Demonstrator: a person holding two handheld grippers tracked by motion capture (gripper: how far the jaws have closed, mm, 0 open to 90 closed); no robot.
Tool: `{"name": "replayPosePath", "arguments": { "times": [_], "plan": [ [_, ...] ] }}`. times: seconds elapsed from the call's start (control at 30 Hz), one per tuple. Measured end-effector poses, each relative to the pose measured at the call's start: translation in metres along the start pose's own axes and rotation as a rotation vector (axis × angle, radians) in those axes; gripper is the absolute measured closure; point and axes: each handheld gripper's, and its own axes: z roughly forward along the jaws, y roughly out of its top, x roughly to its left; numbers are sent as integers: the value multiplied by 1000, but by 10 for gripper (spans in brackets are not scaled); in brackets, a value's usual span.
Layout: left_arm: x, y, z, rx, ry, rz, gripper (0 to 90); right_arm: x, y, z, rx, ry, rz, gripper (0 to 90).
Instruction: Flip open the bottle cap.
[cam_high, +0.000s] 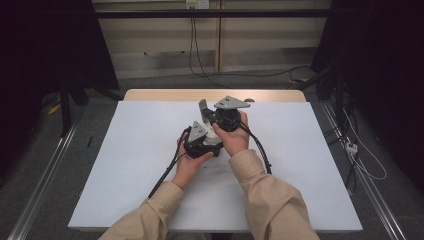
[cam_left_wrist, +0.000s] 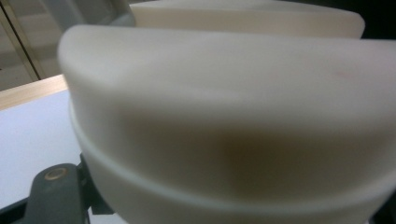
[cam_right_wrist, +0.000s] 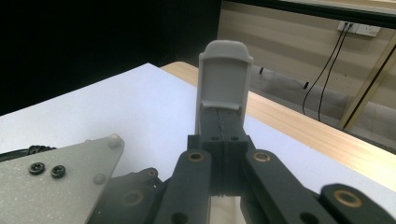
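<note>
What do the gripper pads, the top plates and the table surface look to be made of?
Right gripper pads: likely matte grey moulded plastic, smooth with rounded edges. Top plate: probably dull grey metal or plastic, flat with black screws. Table: pale wood-look edge, grain visible; white sheet on top, matte, paper or plastic.

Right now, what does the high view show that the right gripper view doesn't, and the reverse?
High view: left hand, right hand, beige sleeves, trailing cables. Right gripper view: the right tongs up close, shut, grey pads together with nothing between. Both: white table sheet, its wooden far edge, the wall socket, the left tongs' grey plate.
</note>
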Motion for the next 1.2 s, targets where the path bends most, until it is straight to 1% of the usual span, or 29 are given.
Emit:
{"name": "replayPosePath", "arguments": {
  "times": [0.2, 0.23, 0.8, 0.87, 1.2],
  "plan": [
    [0, 0, 0, 1, 1, -2, 186, -1, -1, 1, 1, -1, 1, 900],
    [1, 0, 0, 1, -5, 4, 186, -2, -1, 1, 2, -1, 3, 900],
    [0, 0, 0, 4, 3, 11, 186, -2, -2, 6, 5, -4, -2, 900],
    [0, 0, 0, 5, 2, 11, 187, -2, -1, 7, 10, -4, -8, 900],
    [-1, 0, 1, 2, 5, 7, 187, -2, -1, 12, 17, 3, -4, 900]
  ]
}}
